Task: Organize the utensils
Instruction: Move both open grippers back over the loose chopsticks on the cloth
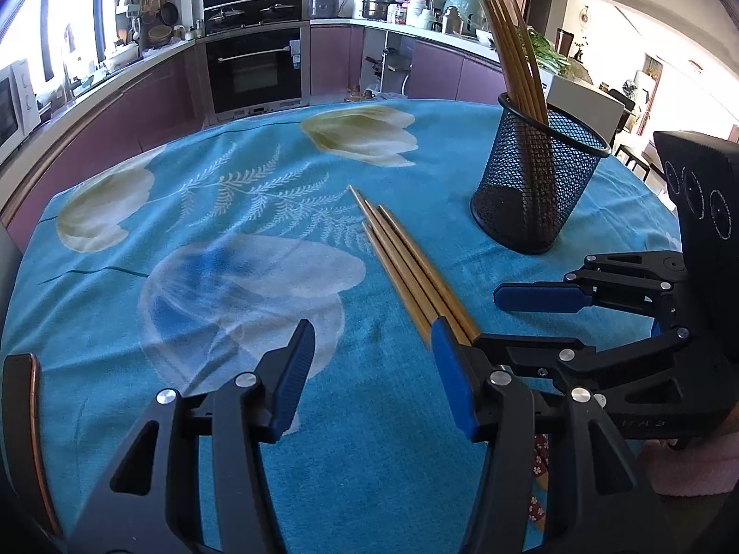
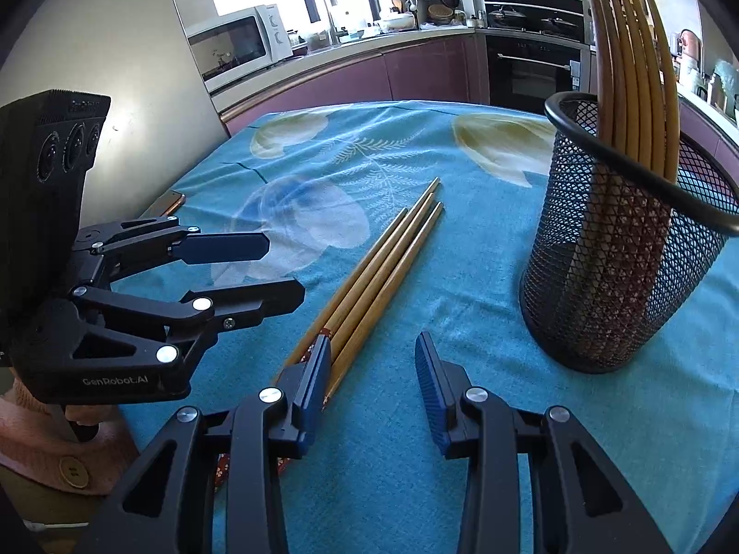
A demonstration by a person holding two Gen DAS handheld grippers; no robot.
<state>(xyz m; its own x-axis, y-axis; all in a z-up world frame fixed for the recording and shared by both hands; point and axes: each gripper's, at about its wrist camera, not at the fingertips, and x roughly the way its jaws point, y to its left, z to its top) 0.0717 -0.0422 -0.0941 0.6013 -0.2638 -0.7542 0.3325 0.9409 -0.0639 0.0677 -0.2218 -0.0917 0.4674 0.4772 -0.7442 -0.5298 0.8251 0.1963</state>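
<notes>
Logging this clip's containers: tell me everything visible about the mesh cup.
The mesh cup is a round black wire-mesh holder with a solid rolled rim, widening slightly toward the top. It stands upright on the blue flowered cloth, to the right of four loose chopsticks lying flat and apart from it. Inside, several light-brown chopsticks lean against the far side of the rim, their dark patterned ends showing through the mesh near the bottom. Neither gripper touches it.

Left gripper [image 1: 374, 369]: black plastic linkage arms with triangular cut-outs, silver round rivets, blue ribbed finger pads [image 1: 455, 381], white "GenRobot.AI" lettering on the body. Right gripper [image 2: 374, 381]: same build, boxy black housing with three round lenses. Pink knitted sleeve [image 2: 55, 457] with a tan button.
</notes>
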